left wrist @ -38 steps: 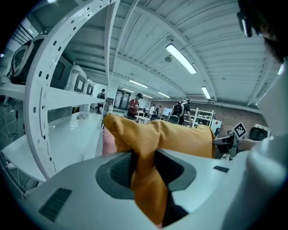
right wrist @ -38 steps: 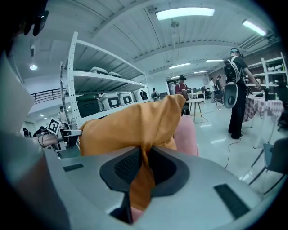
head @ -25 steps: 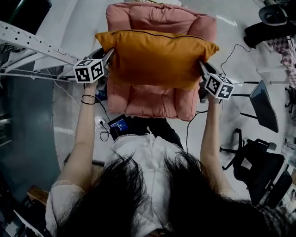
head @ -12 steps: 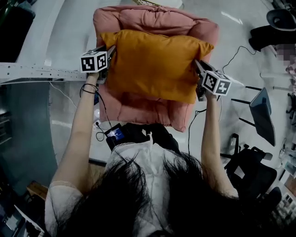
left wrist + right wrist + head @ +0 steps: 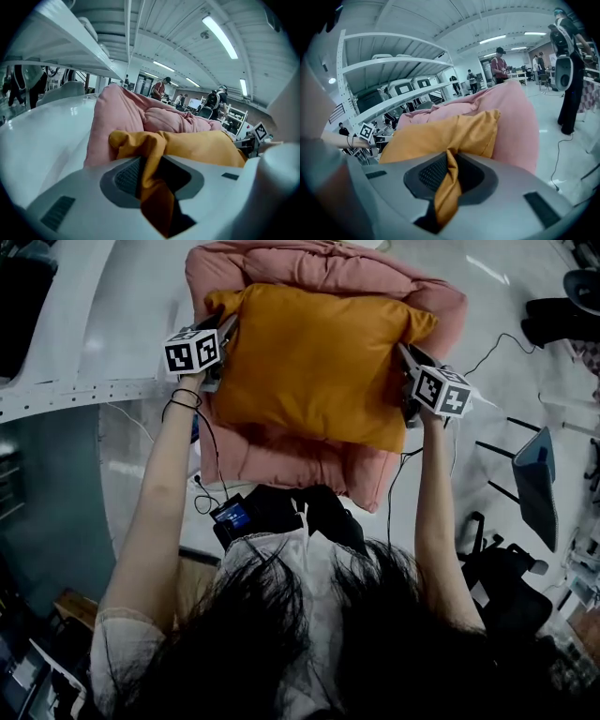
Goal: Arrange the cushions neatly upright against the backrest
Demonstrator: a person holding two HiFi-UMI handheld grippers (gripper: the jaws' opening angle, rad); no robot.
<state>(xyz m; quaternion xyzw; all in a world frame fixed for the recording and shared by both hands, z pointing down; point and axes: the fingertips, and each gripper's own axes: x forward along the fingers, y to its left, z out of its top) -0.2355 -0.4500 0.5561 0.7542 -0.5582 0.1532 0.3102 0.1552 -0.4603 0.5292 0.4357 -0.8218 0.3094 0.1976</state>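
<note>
Pink armchair [image 5: 309,273] on pale floor [image 5: 539,371]

A matt, finely woven weave is being shown by the plump orange square cloth cushion [image 5: 314,362]. Its fabric is being bunched into soft creases against the ribbed, dark, rubbery pads [image 5: 127,176] of the left gripper [image 5: 150,173] and the right gripper [image 5: 447,180]. Both shells are being seen as smooth, matt grey plastic. On the far side, the puffy pink padded armchair [image 5: 300,263] is being shown in softer, matt, wrinkled cloth. Light is being reflected off the pale smooth floor [image 5: 562,136] at the right, and the white painted metal shelving [image 5: 393,63] at the left is being lit to a dull sheen.
</note>
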